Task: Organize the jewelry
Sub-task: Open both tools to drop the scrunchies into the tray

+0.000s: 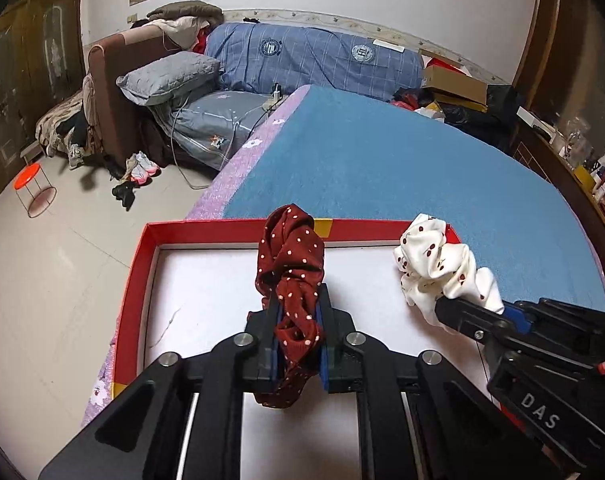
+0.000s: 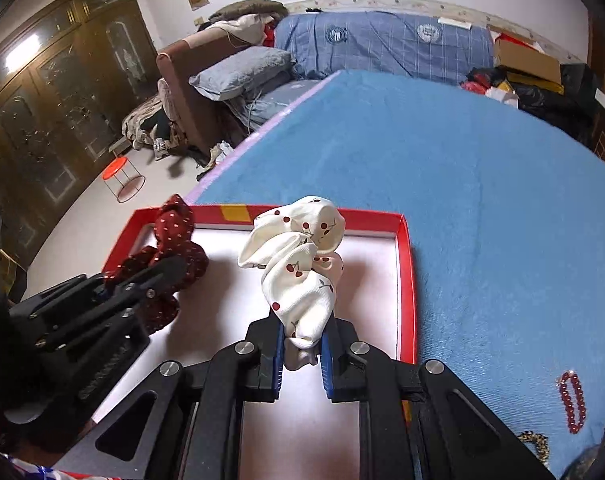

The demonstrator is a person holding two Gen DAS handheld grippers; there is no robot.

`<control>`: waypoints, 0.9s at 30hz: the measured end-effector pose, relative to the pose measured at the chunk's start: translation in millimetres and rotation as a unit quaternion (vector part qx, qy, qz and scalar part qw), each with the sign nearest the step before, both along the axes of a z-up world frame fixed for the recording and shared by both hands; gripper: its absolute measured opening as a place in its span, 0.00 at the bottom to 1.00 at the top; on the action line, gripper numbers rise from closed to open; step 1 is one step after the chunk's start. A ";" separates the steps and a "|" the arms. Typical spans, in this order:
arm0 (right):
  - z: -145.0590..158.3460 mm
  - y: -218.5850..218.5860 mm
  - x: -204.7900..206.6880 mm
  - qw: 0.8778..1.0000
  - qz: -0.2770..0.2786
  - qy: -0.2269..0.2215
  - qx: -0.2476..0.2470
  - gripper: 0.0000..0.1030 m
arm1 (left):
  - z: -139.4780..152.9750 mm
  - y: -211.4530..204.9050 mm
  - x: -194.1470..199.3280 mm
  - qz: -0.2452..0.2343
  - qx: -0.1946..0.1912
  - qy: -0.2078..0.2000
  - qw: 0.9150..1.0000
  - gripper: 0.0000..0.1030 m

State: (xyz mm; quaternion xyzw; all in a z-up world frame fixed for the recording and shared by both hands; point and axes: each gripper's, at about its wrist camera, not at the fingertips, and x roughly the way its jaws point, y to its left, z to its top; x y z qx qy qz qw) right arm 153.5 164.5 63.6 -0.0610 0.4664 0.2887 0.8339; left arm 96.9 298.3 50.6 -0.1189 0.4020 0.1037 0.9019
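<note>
My left gripper (image 1: 296, 312) is shut on a dark red scrunchie with white dots (image 1: 292, 256) and holds it over the red box with a white floor (image 1: 206, 280). My right gripper (image 2: 301, 328) is shut on a white scrunchie with red cherries (image 2: 298, 264), also over the box (image 2: 406, 280). In the left wrist view the right gripper (image 1: 468, 314) and white scrunchie (image 1: 438, 264) are at the right. In the right wrist view the left gripper (image 2: 142, 280) and red scrunchie (image 2: 174, 240) are at the left.
The box lies on a blue blanket (image 2: 482, 200) on a bed. A red bead bracelet (image 2: 572, 406) and a gold-and-black bracelet (image 2: 536, 442) lie on the blanket to the right. Beyond are a sofa with pillows (image 1: 170, 76), an orange stool (image 1: 28, 182) and clutter.
</note>
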 end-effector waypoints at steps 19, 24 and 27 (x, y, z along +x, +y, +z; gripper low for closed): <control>29.6 -25.5 -15.3 0.999 0.011 -0.019 0.030 0.55 | 24.1 -2.1 -21.4 0.007 -0.005 -0.024 1.000 0.41; 43.4 -42.6 -34.2 0.998 0.010 -0.023 0.051 0.55 | 42.3 -21.4 -46.1 -0.009 -0.002 -0.051 0.999 0.41; 49.1 -58.2 -52.9 0.997 0.012 -0.029 0.069 0.55 | 49.0 -37.4 -64.1 -0.021 -0.007 -0.068 0.997 0.44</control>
